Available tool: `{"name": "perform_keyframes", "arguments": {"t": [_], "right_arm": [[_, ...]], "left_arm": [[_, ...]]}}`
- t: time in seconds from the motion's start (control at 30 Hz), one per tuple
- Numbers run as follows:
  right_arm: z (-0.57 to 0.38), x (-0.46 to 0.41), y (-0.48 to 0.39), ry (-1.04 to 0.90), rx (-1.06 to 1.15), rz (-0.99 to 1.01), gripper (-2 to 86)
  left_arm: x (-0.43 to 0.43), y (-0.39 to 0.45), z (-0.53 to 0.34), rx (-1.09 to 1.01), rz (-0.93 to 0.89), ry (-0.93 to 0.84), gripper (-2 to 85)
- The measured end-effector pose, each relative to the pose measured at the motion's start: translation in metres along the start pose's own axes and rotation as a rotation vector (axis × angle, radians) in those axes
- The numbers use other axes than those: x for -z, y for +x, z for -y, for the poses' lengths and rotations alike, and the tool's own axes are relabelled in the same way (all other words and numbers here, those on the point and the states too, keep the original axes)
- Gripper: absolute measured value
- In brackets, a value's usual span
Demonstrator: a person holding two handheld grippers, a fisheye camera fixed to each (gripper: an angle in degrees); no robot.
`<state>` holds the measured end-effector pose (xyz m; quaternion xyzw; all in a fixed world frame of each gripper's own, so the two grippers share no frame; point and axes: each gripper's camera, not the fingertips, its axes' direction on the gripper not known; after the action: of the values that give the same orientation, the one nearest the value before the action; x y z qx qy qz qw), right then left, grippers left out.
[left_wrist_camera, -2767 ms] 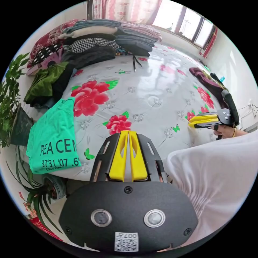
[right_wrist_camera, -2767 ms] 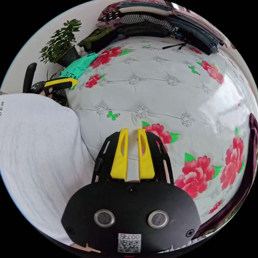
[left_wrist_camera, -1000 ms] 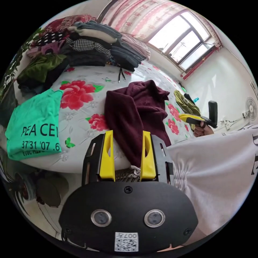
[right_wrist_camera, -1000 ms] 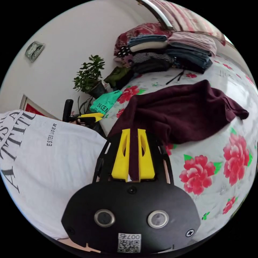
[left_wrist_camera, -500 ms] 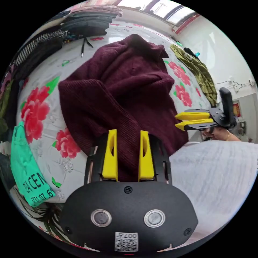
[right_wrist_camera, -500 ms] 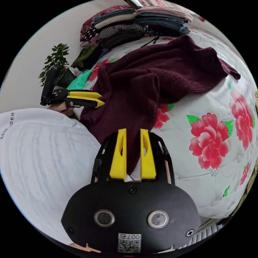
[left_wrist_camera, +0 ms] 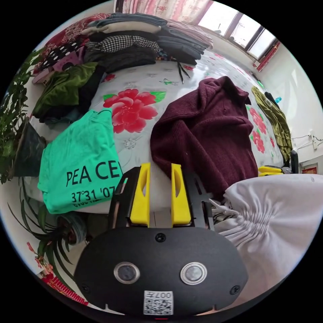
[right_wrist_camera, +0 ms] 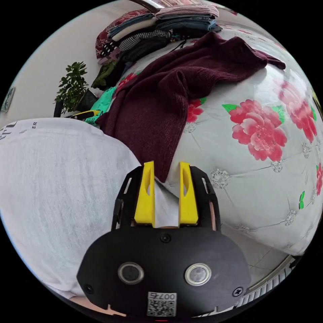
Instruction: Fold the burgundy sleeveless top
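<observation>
The burgundy top (left_wrist_camera: 205,131) lies rumpled and partly doubled over on the flowered bed (left_wrist_camera: 141,89), its near edge hanging toward the bed's front. My left gripper (left_wrist_camera: 159,168) is open just short of that edge, with nothing between its jaws. My right gripper (right_wrist_camera: 165,168) is open too, and a lower corner of the burgundy top (right_wrist_camera: 168,91) dips between its tips without being pinched. The right gripper (left_wrist_camera: 269,170) peeks out beside the person's white shirt (left_wrist_camera: 269,215). The left gripper (right_wrist_camera: 82,115) pokes out above that white shirt (right_wrist_camera: 57,188).
A green printed T-shirt (left_wrist_camera: 80,161) lies at the bed's left corner. Stacks of folded clothes (left_wrist_camera: 134,43) line the far side, and an olive garment (left_wrist_camera: 274,117) lies at the right. A potted plant (left_wrist_camera: 16,111) stands off the left edge.
The right gripper, shut on the burgundy top a second ago, has opened and let it go. Both grippers have drawn back to the bed's front edge; the top lies still.
</observation>
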<state>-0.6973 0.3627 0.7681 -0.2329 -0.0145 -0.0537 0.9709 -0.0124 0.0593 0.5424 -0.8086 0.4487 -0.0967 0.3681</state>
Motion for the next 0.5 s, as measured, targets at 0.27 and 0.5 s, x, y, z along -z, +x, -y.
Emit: {"name": "perform_keyframes", "arguments": {"t": [0.27,0.5], "right_arm": [[0.068,-0.005,0.000,-0.136,0.111,0.006,5.8],[0.113,-0.014,-0.014,-0.194,0.203,-0.046,2.1]], "left_arm": [[-0.026,0.021,0.016,-0.024,-0.102,-0.108,16.6],[-0.028,0.044,0.035,-0.058,0.094,-0.183,10.1]]}}
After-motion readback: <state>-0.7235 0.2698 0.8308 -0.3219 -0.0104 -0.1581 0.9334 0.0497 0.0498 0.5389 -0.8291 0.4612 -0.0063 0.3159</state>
